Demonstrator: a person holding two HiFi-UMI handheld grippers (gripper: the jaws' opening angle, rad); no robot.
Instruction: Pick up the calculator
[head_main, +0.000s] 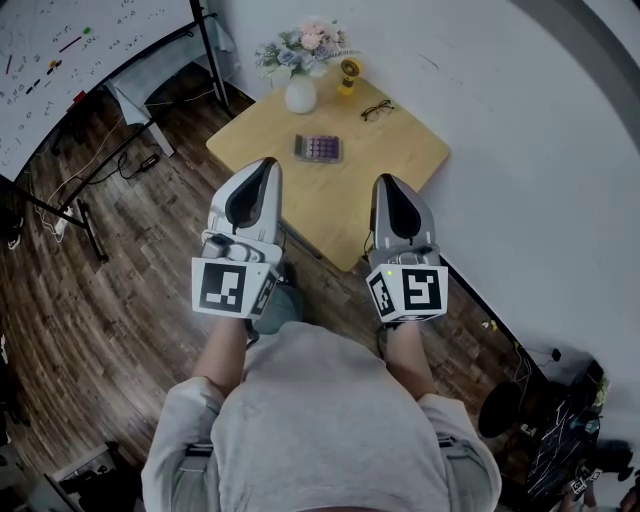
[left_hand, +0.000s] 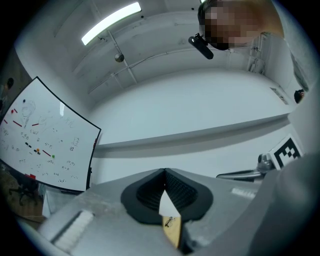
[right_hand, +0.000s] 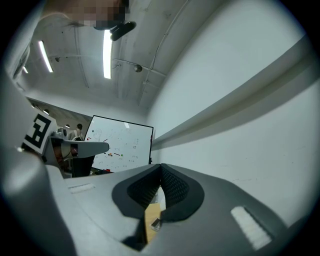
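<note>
Left claw (head_main: 267, 164), right claw (head_main: 386, 182) closed, empty; calculator (head_main: 318, 148) on table (head_main: 400, 150).

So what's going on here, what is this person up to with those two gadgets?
A person stands at a small wooden table, one hand-held gripper in each hand. The left hand-held gripper and the right hand-held gripper are both shut and empty, pointing toward the table. The calculator lies untouched on it, near a vase of flowers and a pair of glasses.
</note>
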